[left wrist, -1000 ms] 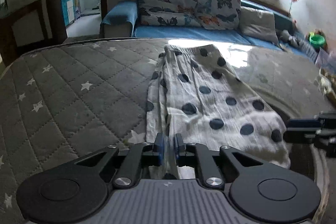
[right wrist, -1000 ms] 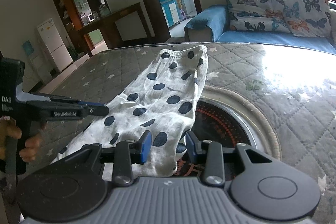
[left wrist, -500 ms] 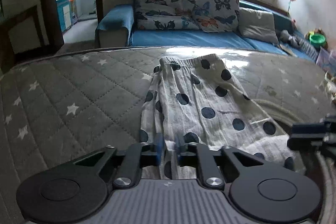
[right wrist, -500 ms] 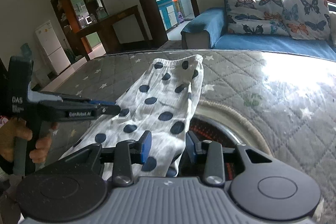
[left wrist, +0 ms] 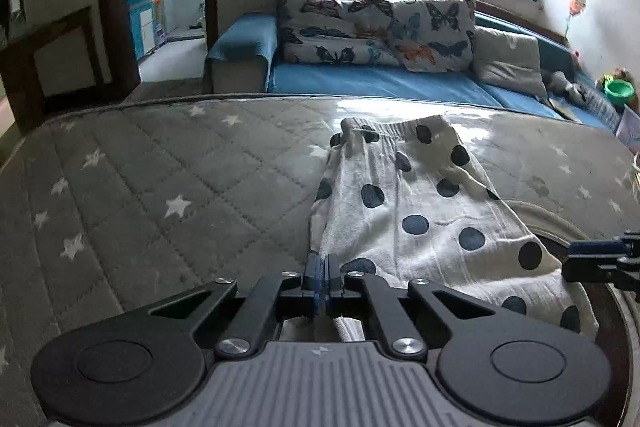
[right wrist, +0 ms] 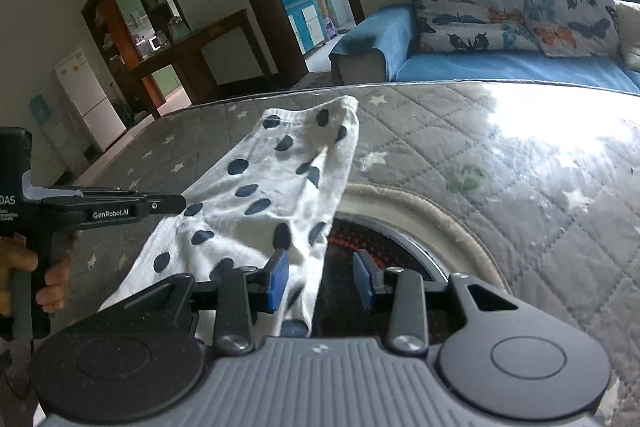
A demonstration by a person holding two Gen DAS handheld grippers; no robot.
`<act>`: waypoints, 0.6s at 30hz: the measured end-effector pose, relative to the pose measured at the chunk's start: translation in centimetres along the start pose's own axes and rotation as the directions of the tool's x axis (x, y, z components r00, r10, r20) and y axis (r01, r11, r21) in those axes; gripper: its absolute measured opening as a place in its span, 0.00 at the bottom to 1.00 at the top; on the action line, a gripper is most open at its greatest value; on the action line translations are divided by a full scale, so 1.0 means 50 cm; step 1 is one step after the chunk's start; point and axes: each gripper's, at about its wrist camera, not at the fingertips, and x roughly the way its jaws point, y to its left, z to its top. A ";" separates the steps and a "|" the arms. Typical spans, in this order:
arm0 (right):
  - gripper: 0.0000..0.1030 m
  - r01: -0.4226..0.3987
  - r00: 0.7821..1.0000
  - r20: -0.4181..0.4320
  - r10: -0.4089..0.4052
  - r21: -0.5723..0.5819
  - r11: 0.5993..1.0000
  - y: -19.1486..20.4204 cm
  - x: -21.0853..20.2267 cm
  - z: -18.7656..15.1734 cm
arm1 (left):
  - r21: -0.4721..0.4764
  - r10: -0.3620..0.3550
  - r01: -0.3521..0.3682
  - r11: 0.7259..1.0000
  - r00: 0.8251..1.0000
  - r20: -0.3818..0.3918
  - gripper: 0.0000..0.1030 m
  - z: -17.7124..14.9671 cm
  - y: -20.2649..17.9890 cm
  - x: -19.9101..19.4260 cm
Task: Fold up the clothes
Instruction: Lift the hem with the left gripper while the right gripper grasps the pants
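1 polka-dot garment [left wrist: 420, 223] on the table [left wrist: 160, 187]; left gripper [left wrist: 322, 273] jaws pinch its hem, right gripper [right wrist: 322, 277] jaws gape.

Polka-dot trousers [left wrist: 420, 211]: thin crinkled matt cloth. Desk [left wrist: 180, 187]: quilted star-print cover under glossy clear film. Sofa [left wrist: 360, 83]: blue cloth.

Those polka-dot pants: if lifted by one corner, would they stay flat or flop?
Probably flop: the polka-dot pants already wrinkle and sag where the left tool pinches their hem. They look thin and light, so the unheld side near the open right tool would likely drag.
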 end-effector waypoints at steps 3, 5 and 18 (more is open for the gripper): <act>0.35 -0.008 1.000 -0.005 0.008 0.008 1.000 -0.006 -0.003 -0.007 | -0.005 -0.007 0.007 1.000 1.000 0.012 0.02 0.003 0.003 -0.009; 0.35 -0.013 1.000 -0.008 0.013 0.013 1.000 -0.010 -0.006 -0.011 | -0.011 -0.011 0.011 1.000 1.000 0.014 0.02 0.006 0.003 -0.010; 0.02 -0.118 0.990 -0.081 0.112 -0.078 0.990 0.030 -0.021 -0.066 | -0.027 0.022 -0.023 0.999 1.000 -0.014 0.03 -0.003 0.006 0.006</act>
